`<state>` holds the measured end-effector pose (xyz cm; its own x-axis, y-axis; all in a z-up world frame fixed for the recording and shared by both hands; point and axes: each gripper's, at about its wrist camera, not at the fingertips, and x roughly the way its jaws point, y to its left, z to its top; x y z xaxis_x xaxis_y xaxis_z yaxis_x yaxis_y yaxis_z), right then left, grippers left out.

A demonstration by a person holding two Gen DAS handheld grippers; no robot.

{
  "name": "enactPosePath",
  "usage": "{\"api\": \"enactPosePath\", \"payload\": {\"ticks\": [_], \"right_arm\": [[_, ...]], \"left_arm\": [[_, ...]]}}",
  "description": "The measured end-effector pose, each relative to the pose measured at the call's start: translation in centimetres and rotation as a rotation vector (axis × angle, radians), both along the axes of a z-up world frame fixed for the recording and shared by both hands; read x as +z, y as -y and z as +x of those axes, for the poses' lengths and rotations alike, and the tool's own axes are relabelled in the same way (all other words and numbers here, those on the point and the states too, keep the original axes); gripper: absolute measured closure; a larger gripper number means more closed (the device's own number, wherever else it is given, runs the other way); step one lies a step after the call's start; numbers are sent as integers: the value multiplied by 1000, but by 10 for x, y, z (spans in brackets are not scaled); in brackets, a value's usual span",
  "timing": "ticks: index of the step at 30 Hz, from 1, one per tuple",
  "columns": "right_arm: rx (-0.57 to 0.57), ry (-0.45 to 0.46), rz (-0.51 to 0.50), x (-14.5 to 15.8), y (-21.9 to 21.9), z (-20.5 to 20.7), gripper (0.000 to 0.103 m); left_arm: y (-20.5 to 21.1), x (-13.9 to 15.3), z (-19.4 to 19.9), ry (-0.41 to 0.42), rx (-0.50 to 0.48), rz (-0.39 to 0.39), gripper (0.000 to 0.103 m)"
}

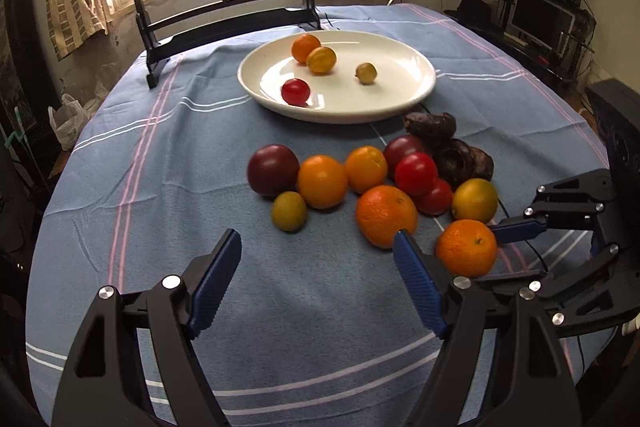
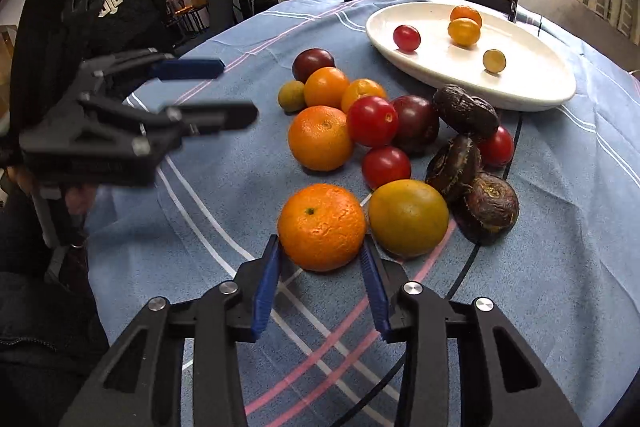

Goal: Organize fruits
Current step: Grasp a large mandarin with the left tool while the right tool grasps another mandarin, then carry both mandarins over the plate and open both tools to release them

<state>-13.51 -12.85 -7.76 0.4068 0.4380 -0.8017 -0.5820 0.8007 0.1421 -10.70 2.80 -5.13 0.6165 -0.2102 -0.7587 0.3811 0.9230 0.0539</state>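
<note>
1. Left wrist view: the left gripper (image 1: 316,247) hangs over bare cloth (image 1: 160,187) with its jaws spread and nothing between them. It points at the fruit pile (image 1: 360,179) ahead, probably lining up its own pick.
2. The pile lies on the cloth between this gripper and the plate (image 1: 416,83). The plate stands beyond it and holds two small orange fruits, a red one and a little green one, so it seems to be where sorted fruit goes.
3. At the right of this view, the right gripper (image 1: 496,251) has one blue finger touching the near orange (image 1: 466,253), which sits apart from the pile.
4. Right wrist view: the right gripper (image 2: 322,255) has that orange (image 2: 322,227) between its fingertips. Both pads meet its sides, so I judge it pinched, though it is not yet lifted off the cloth (image 2: 224,203).
5. A yellow-green fruit (image 2: 408,217) lies just beside the orange, close to the right pad; lifting could nudge it.
6. The left gripper (image 2: 236,93) shows at the left of this view, blurred and spread, well clear of the fruit pile (image 2: 360,115).
7. The plate (image 2: 520,95) lies beyond the pile, with room to spare.
</note>
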Motion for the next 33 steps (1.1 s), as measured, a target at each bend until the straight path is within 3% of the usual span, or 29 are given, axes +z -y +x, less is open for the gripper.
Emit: {"api": "enactPosePath", "payload": {"ticks": [7,8,13,19,23,28,33], "right_arm": [[-46,36,46,17,37,-13,65],[-60,34,55,19,44,-13,65],[-74,32,73,22,56,-12,65],[-67,51,83,32,61,-7,65],[-75,126,73,55,64,2,65],[-124,243,90,92,66,42,64],[-186,298,80,107,65,95,64]], "left_arm": [[37,-19,11,-21,-66,44,28],[41,-22,14,-24,-70,51,30],[52,-32,30,-87,-85,38,60],[48,-19,23,-60,-100,24,61],[46,15,30,30,-80,18,61],[53,57,71,167,13,37,61],[65,75,111,249,85,63,61]]}}
